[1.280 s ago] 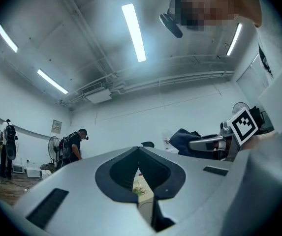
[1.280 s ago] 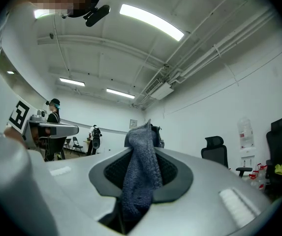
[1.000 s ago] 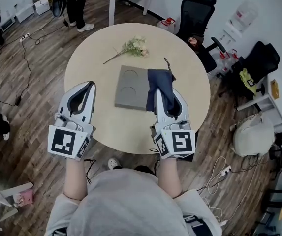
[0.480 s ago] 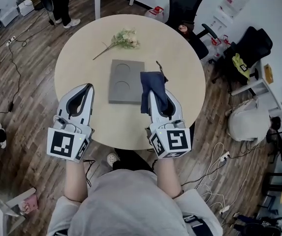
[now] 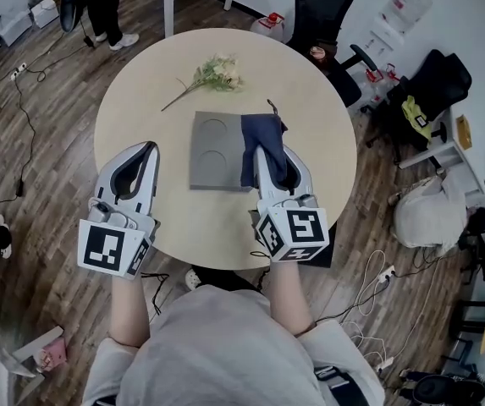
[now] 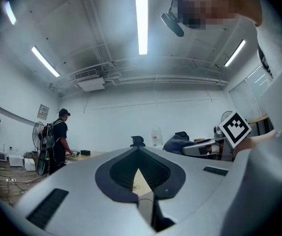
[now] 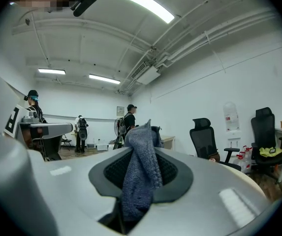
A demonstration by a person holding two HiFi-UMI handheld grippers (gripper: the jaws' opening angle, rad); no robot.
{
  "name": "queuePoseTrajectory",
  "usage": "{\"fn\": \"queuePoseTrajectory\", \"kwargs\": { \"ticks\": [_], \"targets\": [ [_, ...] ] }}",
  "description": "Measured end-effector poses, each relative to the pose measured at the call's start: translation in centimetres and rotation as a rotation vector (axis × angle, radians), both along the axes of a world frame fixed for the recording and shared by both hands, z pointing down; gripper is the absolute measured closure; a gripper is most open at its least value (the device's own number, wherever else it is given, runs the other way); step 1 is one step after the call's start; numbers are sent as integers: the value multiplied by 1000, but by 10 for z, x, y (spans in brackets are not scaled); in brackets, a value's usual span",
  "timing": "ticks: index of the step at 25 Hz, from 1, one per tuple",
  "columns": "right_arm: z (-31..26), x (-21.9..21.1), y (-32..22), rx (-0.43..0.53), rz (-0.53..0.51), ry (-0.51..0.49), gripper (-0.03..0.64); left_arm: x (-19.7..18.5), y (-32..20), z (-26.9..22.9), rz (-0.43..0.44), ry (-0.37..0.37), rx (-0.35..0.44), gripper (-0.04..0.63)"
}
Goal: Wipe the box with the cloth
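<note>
Table (image 5: 140, 108): round and pale, under both grippers and carrying the job within easy reach.
Box (image 5: 212, 150): grey, flat, two round recesses up; just ahead and left of the right gripper's tips, its right part under the cloth.
Right gripper (image 5: 272, 153): jaws clamped on the cloth, held low so the fabric likely drags across the box.
Left gripper (image 5: 140, 152): jaws pressed together on nothing, well left of the box, apparently idle.
Cloth (image 5: 259, 138): dark blue, bunched in the jaws and trailing forward.
Flowers (image 5: 212, 73): beyond the box, apart from it.
</note>
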State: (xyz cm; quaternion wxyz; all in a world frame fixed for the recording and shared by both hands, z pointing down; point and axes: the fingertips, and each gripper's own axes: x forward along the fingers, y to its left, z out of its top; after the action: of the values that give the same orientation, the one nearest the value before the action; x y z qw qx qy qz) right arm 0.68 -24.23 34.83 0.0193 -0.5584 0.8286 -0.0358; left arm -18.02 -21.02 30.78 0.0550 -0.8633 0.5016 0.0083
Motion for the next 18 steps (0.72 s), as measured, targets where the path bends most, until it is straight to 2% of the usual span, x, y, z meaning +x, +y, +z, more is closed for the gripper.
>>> {"fn": "queuePoseTrajectory", "kwargs": {
  "ticks": [11, 18],
  "targets": [
    [12, -30, -97, -104, -22, -23, 520, -22, -50, 1, -42, 4, -15, 588],
    [61, -59, -144, -226, -64, -5, 520, -35, -74, 16, -72, 14, -54, 588]
  ]
}}
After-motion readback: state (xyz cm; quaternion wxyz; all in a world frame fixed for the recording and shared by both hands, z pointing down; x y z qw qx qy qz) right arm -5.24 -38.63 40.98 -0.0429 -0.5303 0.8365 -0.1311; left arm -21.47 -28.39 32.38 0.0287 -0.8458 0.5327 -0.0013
